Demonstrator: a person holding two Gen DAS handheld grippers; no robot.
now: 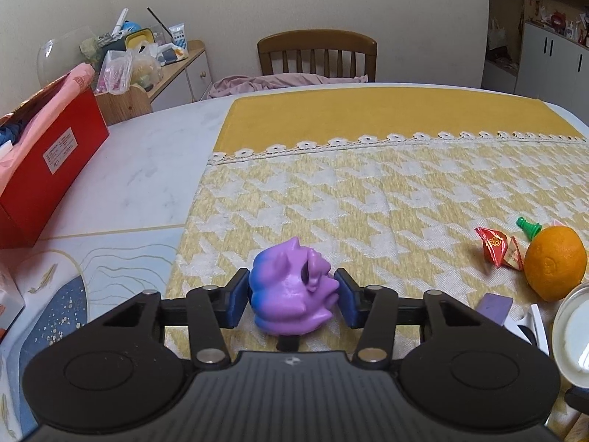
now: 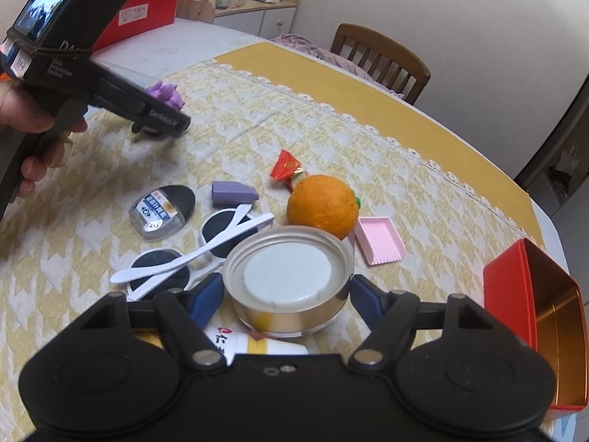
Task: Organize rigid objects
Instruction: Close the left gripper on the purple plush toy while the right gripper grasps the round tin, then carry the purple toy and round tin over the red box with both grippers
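The left gripper (image 1: 291, 294) has its blue pads on either side of a purple toy (image 1: 292, 291); the left pad touches the toy's back, while the right pad sits at its snout with contact too close to call, so whether the toy is truly clamped cannot be told. The toy rests low over the yellow-and-white cloth (image 1: 368, 199) near its left edge, well apart from the other things. The right gripper (image 2: 287, 294) has its jaws spread around a round metal lid (image 2: 289, 280) lying with its white inside facing up; both blue pads stand just beside the lid's wall, with a sliver of gap visible on each side. Just beyond the lid is an orange (image 2: 322, 210), touching or nearly touching its rim, with a red candy wrapper (image 2: 287, 169) behind it and a pink tray (image 2: 379, 239) to its right. Left of the lid lie white sunglasses (image 2: 191, 254) with folded arms, a small purple wedge (image 2: 233, 192) and a black oval case (image 2: 162, 213). At the far right stands an open red box (image 2: 515, 287) with a gold inside. Across the table, past the cloth, a red carton (image 1: 51, 154) sits on the marble top, and a wooden chair (image 1: 316, 55) stands at the far side.
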